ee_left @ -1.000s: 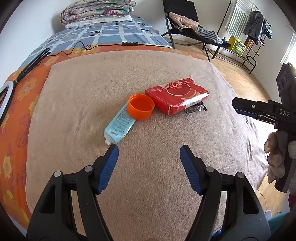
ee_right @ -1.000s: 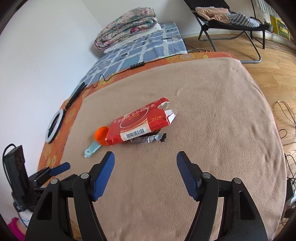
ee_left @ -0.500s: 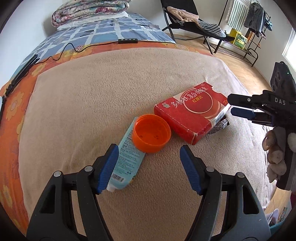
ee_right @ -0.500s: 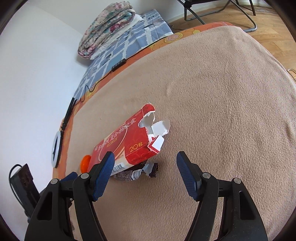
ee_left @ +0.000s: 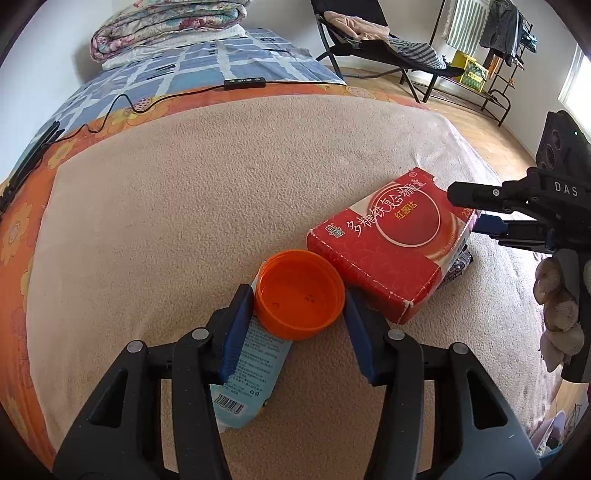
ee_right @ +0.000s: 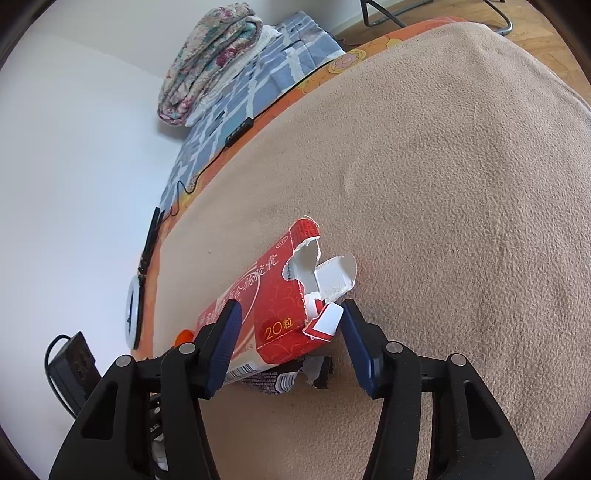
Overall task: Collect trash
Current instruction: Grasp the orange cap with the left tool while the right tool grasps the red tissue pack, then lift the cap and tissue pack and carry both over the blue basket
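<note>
An orange plastic lid [ee_left: 299,293] lies on the tan blanket [ee_left: 184,192], resting on a light blue tube [ee_left: 247,373]. My left gripper [ee_left: 299,314] has its blue pads on both sides of the lid, touching its rim. A torn red cardboard box [ee_left: 391,243] lies to the right, over a dark wrapper [ee_left: 458,264]. My right gripper [ee_right: 290,339] straddles the box's torn end [ee_right: 291,295], with its pads close to the box sides. The wrapper [ee_right: 284,380] lies under the box in the right wrist view. The right gripper also shows at the box's far end in the left wrist view [ee_left: 487,218].
The blanket covers a bed with an orange flowered sheet [ee_left: 22,221] and a blue checked cover [ee_left: 177,70]. A black cable with a controller [ee_left: 243,82] crosses the bed. Folded quilts [ee_left: 166,26] sit at the head. A folding chair [ee_left: 373,40] stands on the wooden floor.
Both grippers moved forward and narrowed. The left closed in around the orange lid. The right came down around the torn end of the red box.
</note>
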`<state>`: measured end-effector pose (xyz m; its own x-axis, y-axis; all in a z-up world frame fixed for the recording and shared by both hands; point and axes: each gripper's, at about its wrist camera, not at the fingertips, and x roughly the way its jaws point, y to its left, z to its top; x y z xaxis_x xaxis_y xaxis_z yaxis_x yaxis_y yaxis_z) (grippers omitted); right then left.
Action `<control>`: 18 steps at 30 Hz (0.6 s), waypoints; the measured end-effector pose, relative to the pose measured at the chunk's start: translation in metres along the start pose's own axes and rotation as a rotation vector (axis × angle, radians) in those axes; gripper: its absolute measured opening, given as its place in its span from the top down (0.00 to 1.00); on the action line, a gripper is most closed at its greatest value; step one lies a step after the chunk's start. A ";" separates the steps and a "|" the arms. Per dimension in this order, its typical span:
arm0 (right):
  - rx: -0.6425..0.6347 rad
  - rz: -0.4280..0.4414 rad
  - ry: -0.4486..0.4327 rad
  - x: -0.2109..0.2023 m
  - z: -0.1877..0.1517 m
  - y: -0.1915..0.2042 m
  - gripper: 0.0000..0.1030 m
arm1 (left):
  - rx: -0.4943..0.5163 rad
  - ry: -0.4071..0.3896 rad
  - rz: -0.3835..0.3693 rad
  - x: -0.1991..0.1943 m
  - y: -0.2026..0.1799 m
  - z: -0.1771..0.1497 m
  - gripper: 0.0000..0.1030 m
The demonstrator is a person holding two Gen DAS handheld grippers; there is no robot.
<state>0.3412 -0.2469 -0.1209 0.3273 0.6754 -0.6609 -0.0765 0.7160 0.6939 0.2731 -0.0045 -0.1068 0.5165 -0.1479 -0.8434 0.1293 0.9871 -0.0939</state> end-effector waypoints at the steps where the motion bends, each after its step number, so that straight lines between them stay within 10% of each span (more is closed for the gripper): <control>1: 0.000 0.000 -0.001 0.001 0.001 0.001 0.48 | 0.005 -0.003 0.002 0.001 -0.001 0.000 0.50; 18: -0.033 0.043 -0.063 -0.007 0.007 0.025 0.74 | 0.009 -0.027 0.012 -0.002 -0.003 -0.001 0.51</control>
<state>0.3437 -0.2349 -0.0966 0.3815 0.6940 -0.6106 -0.1225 0.6927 0.7108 0.2711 -0.0068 -0.1054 0.5404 -0.1377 -0.8301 0.1304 0.9883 -0.0790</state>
